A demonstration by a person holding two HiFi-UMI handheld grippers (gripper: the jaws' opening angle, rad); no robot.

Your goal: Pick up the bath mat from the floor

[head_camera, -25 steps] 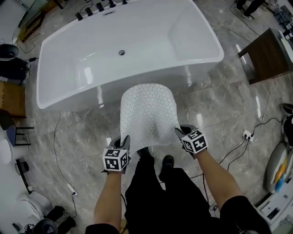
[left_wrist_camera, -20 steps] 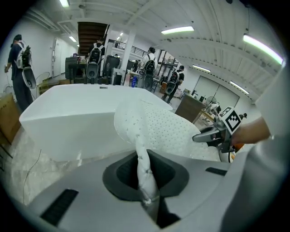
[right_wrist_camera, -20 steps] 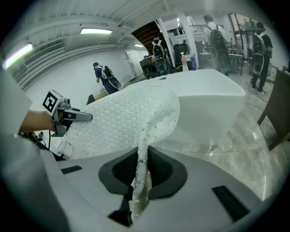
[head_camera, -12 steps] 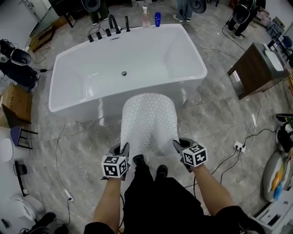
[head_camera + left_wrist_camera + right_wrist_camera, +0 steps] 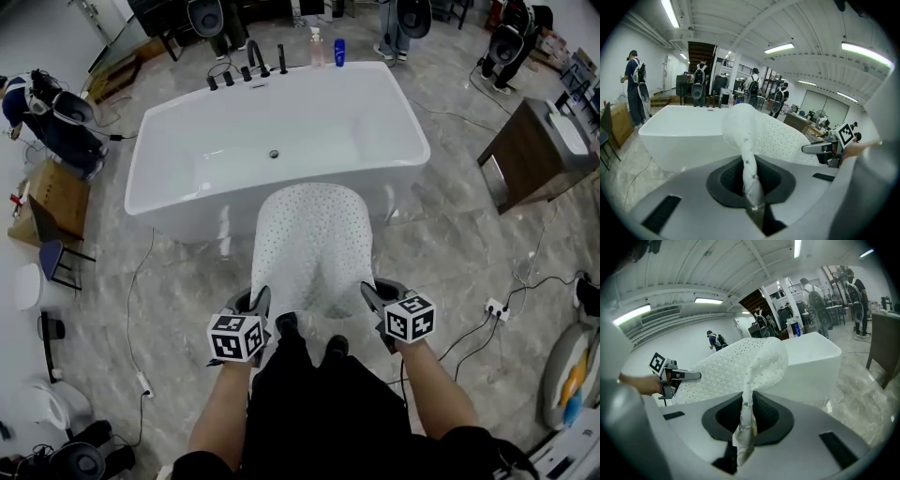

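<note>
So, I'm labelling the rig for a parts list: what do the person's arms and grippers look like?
The left gripper and right gripper are grey moulded shells with a dark recess round the jaws; each carries a cube with black-and-white square markers. The forearms are bare, the short sleeves black.

Left gripper [image 5: 258, 302] and right gripper [image 5: 372, 296] have lifted the bath mat [image 5: 314, 239] higher, seemingly off the floor [image 5: 441, 234].

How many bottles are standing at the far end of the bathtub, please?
2. A pink pump bottle and, just right of it, a blue bottle, both at the bathtub's far end. More could be hidden behind it.
</note>
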